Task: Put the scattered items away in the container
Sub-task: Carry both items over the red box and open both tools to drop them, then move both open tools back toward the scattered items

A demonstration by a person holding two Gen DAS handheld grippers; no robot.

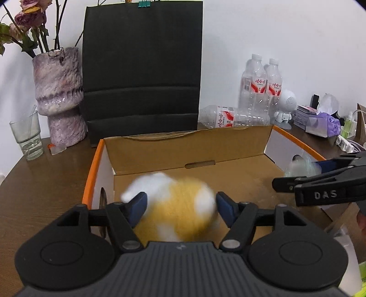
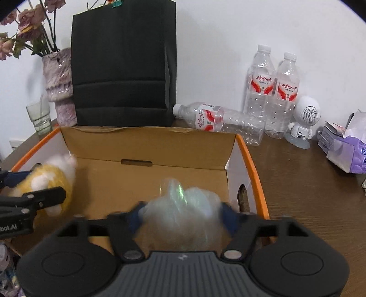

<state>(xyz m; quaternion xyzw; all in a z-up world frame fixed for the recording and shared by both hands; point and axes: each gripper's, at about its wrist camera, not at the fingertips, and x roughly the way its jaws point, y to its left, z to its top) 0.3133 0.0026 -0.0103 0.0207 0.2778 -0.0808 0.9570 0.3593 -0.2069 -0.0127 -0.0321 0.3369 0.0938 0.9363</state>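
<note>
Left gripper [image 1: 180, 209] clamped on plush toy [image 1: 176, 210], right gripper [image 2: 181, 216] clamped on plastic wad [image 2: 183, 205]; cardboard box [image 2: 146, 146] floor directly below, 6 o'clock.

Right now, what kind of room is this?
Probably someone's home, at a wooden table against a wall. A vase of dried flowers, water bottles, a tissue pack and a small white robot-shaped speaker suggest living space.

Plush toy [image 1: 176, 205] motion-blurred, details unreadable. Plastic wad [image 2: 183, 205] blurred too, contents unclear. Flowers [image 1: 27, 20] cut off at top edge.
</note>
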